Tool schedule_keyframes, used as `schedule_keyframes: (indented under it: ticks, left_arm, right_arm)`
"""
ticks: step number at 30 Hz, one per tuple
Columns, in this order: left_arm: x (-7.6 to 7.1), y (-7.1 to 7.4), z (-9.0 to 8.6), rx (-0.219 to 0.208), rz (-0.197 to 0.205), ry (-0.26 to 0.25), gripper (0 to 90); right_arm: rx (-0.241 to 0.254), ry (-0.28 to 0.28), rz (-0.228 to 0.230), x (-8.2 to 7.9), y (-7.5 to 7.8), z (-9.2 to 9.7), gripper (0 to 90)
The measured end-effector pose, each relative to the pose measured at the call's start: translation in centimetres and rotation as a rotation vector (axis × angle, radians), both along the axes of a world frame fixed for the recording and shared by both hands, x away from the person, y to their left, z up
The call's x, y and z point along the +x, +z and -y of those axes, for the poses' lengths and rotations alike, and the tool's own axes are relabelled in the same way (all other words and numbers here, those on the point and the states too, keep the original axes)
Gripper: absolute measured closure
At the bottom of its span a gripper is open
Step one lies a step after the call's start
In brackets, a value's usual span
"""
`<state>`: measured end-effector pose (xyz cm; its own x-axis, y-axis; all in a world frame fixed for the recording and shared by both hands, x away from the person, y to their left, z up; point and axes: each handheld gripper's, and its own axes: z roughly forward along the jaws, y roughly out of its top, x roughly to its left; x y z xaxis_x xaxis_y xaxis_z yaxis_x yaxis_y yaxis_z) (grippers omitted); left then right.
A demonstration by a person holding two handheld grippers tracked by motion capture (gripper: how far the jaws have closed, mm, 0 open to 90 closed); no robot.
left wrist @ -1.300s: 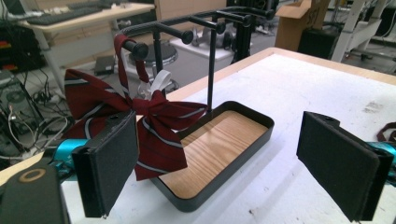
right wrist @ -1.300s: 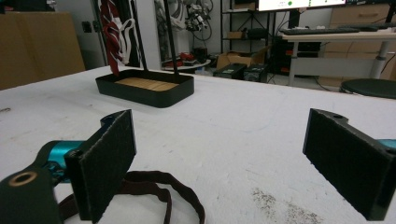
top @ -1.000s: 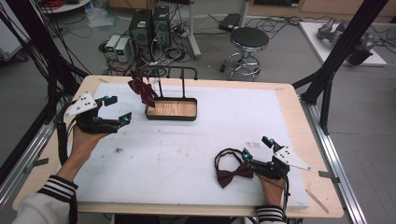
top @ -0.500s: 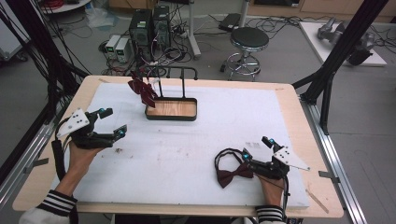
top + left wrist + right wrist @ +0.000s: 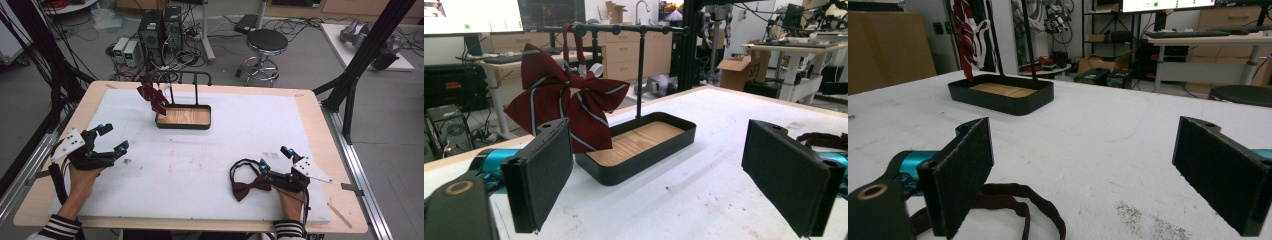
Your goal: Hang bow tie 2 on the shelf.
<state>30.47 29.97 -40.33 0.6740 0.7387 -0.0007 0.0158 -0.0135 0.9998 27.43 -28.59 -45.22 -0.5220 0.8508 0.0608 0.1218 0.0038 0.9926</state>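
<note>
A dark red bow tie with pale stripes (image 5: 152, 96) (image 5: 564, 107) (image 5: 965, 35) hangs from the black rod of a stand (image 5: 624, 29) over its wood-floored black tray (image 5: 183, 123) (image 5: 639, 145) (image 5: 1003, 95). A plain dark red bow tie (image 5: 247, 187) lies on the white mat with its strap (image 5: 239, 167) (image 5: 1013, 200) looped beside it. My left gripper (image 5: 114, 137) (image 5: 669, 180) is open at the mat's left side, pointed at the stand, nothing between its jaws. My right gripper (image 5: 274, 157) (image 5: 1088, 175) is open just right of the plain bow tie, its near jaw over the strap.
The white mat (image 5: 220, 150) covers a wooden table (image 5: 320, 115). A stool (image 5: 267, 42) and computer boxes (image 5: 160, 25) stand on the floor beyond the far edge. Black frame posts (image 5: 350, 85) rise at the table's right and left.
My left gripper has drawn back from near the stand toward the table's front left. The right gripper and both bow ties have not moved.
</note>
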Motion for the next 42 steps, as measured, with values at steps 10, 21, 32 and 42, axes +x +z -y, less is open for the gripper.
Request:
schedule_keyframes:
  ticks: [10,21,32,42]
  left_arm:
    - [-0.2,-0.4,-0.5,0.001,-0.004,0.005,13.5]
    - [-0.2,-0.8,-0.6,0.003,-0.007,0.009,13.5]
    - [0.0,-1.5,-0.6,0.019,-0.034,0.018,13.5]
    - [0.0,-2.2,-0.8,0.022,-0.038,0.039,13.5]
  right_arm:
    - [0.001,-0.002,-0.001,0.0,0.0,0.0,8.7]
    - [0.011,-0.010,0.015,-0.2,0.1,0.2,8.7]
    - [0.013,0.005,0.038,-1.0,0.9,0.1,8.7]
    - [-0.028,0.064,0.044,-1.8,3.1,0.2,8.7]
